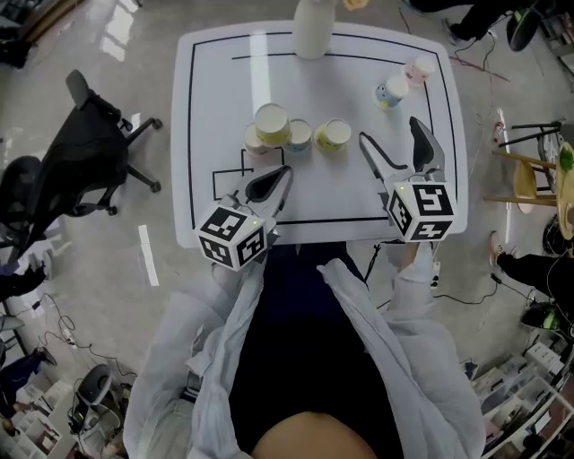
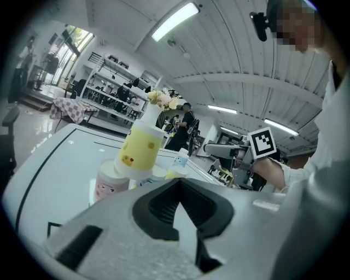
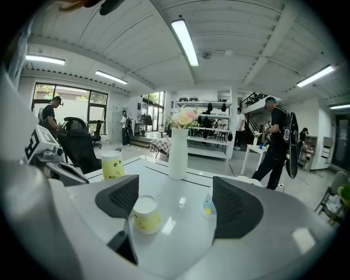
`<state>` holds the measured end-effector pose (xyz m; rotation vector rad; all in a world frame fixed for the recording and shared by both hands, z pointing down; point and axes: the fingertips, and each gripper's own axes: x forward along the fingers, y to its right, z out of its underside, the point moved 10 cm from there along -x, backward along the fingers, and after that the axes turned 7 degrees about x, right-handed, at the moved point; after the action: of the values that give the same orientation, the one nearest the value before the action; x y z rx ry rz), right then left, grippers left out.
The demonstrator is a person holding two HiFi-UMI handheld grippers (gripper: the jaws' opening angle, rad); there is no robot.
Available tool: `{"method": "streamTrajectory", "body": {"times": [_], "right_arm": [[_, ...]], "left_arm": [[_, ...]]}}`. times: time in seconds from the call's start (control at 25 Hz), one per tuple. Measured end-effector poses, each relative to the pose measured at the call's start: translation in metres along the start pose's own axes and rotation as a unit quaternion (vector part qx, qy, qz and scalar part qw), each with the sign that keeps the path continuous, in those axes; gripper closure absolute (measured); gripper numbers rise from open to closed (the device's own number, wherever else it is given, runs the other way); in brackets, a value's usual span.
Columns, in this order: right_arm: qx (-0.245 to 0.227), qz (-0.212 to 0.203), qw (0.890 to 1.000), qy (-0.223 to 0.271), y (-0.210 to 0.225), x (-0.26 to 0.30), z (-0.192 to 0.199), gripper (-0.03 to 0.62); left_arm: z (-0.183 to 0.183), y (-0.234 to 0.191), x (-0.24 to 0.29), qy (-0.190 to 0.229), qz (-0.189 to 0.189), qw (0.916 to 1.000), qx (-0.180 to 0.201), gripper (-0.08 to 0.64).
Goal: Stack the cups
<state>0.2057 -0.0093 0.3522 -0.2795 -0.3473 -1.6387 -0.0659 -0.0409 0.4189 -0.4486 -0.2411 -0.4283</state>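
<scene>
Near the table's middle a yellow cup [image 1: 272,125] [image 2: 143,146] sits upside down on a pink cup [image 1: 254,143] [image 2: 106,185]. Beside them stand a pale blue cup [image 1: 299,135] and a second yellow cup [image 1: 333,135] [image 3: 146,214]. At the back right are another blue cup [image 1: 390,91] [image 3: 209,206] and a pink cup [image 1: 418,69]. My left gripper [image 1: 283,170] [image 2: 179,185] is shut and empty, just in front of the stacked pair. Short of the second yellow cup, my right gripper [image 1: 388,131] [image 3: 175,203] stands open with nothing between its fingers.
A tall white vase [image 1: 314,27] [image 3: 178,153] with flowers stands at the table's far edge. The white table [image 1: 224,81] has black lines on it. An office chair [image 1: 85,152] is on the floor to the left. People stand in the room beyond.
</scene>
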Motion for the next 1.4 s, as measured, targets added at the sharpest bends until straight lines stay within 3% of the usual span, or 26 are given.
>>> {"method": "streamTrajectory", "body": {"times": [0.4,0.76,1.0,1.2,1.32,1.4], "right_arm": [[0.002,-0.020,1.000,-0.001,0.070,0.021,-0.005,0.166],[0.037,-0.021,0.999,-0.020,0.125,0.073,0.023,0.198],[0.018,-0.026,0.999,-0.021,0.136,0.104,0.044,0.230],[0.048,-0.037,0.998,-0.018,0.143,0.121,0.055,0.247],[0.056,-0.033,0.998,-0.015,0.145,0.125,0.060,0.317],[0.056,-0.028,0.998,-0.012,0.146,0.124,0.061,0.318]], "left_arm": [[-0.008,0.038,0.051,0.005,-0.032,0.9995,-0.007,0.563],[-0.003,0.057,0.075,0.002,-0.111,0.9933,-0.030,0.563],[0.006,0.064,0.084,0.014,-0.161,0.9848,-0.063,0.563],[0.014,0.070,0.089,0.013,-0.183,0.9801,-0.076,0.563],[0.019,0.070,0.086,0.015,-0.195,0.9771,-0.084,0.563],[0.021,0.069,0.083,0.019,-0.201,0.9753,-0.089,0.563]]}}
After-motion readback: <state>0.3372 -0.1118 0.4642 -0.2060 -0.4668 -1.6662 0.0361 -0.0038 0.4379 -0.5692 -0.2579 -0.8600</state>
